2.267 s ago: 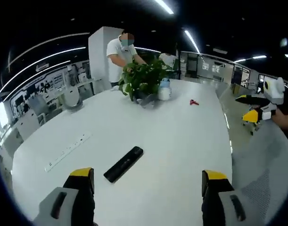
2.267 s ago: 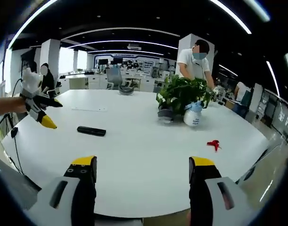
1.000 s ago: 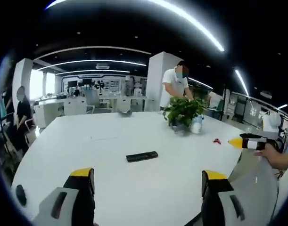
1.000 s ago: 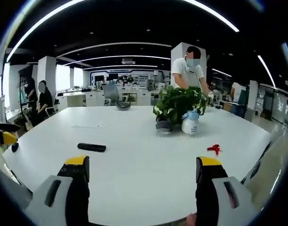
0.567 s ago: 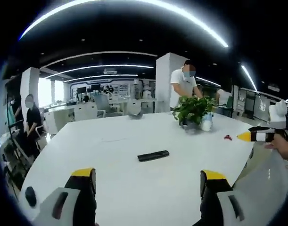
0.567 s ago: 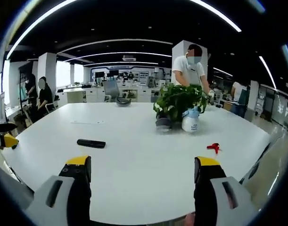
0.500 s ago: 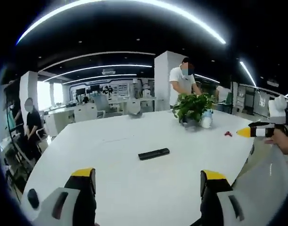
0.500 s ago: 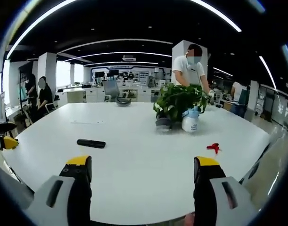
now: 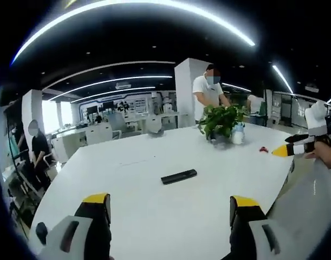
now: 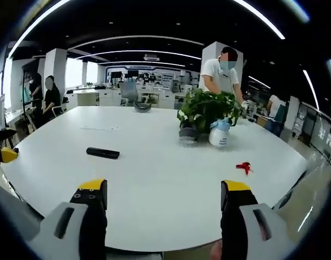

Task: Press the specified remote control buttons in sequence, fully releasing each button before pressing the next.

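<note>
Left gripper view. The left tool [image 9: 164,208] rises from the bottom of the view with its yellow-tipped jaws spread wide and nothing between them. Ahead, the black remote control [image 9: 179,176] lies flat near the middle of the white desk [image 9: 132,211], well apart from the jaws. Farther back stand a potted plant [image 9: 220,120] and a white spray bottle [image 9: 239,135] just beside it, with a small red object [image 9: 263,149] to their right; a person in a white shirt [image 9: 207,95] stands behind the plant. At the right edge the right tool [image 9: 295,150] is held off the desk rim; whether its jaws are apart cannot be told from this angle.

Right gripper view. The right tool [image 10: 164,196] likewise has its jaws wide and empty, poised at the near edge of the desk [image 10: 154,189]. The remote control [image 10: 103,153] lies to the left of centre, well apart from the jaws; plant [image 10: 204,111], spray bottle [image 10: 220,134] and red object [image 10: 242,167] sit toward the right. A yellow tip of the left tool [image 10: 4,155] shows at the left edge.

Progress. Neither tool touches the remote, and both sit well short of it, so, as judged from this arrangement, no press is under way. How many buttons have been pressed cannot be told; the buttons are too small to make out. An approach to the remote is what remains.
</note>
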`<state>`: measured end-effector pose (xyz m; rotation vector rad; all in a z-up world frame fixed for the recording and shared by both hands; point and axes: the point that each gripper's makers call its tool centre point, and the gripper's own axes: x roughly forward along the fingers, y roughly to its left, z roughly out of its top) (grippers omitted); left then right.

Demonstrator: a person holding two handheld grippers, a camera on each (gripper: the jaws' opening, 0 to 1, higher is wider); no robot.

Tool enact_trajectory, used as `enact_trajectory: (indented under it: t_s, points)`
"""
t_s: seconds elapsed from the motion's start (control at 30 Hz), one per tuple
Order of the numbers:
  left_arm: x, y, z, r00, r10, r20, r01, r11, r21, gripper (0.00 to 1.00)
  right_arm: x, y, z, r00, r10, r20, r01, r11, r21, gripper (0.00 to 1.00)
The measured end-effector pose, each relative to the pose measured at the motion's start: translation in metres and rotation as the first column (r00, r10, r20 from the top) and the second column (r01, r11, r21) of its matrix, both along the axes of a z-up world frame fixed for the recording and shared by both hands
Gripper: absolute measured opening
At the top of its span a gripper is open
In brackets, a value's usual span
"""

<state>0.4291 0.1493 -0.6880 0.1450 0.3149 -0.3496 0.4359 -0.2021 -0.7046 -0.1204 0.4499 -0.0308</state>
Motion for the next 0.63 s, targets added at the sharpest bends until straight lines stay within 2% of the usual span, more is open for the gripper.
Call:
enact_trajectory:
  t_s: [0.07,0.2,0.3,0.5,0.63]
  points:
    - [-0.001,0.001,0.004,1.0,0.001,0.026,-0.001,1.0,0.013,0.93,0.0,0.002,-0.001,1.0,0.01,-0.008,-0.01,1.0,-0.005,0.89]
    - [0.0,0.001,0.013,0.998,0.007,0.068,-0.007,1.0,-0.006,0.96,0.0,0.002,0.0,1.0,0.018,-0.005,-0.018,1.0,-0.021,0.88]
    - [0.001,0.007,0.014,0.996,0.034,0.076,-0.034,0.999,-0.002,0.96,-0.001,0.001,-0.001,1.0,0.013,-0.012,-0.013,0.999,-0.029,0.86]
    - [0.001,0.003,0.014,0.998,0.016,0.066,-0.014,0.999,-0.041,0.97,-0.002,0.0,0.0,1.0,0.012,-0.001,-0.012,0.999,-0.043,0.86]
    - [-0.002,0.002,0.015,0.997,0.012,0.076,-0.01,1.0,-0.027,0.97,-0.003,-0.004,0.002,1.0,-0.004,0.014,0.004,0.999,-0.053,0.87]
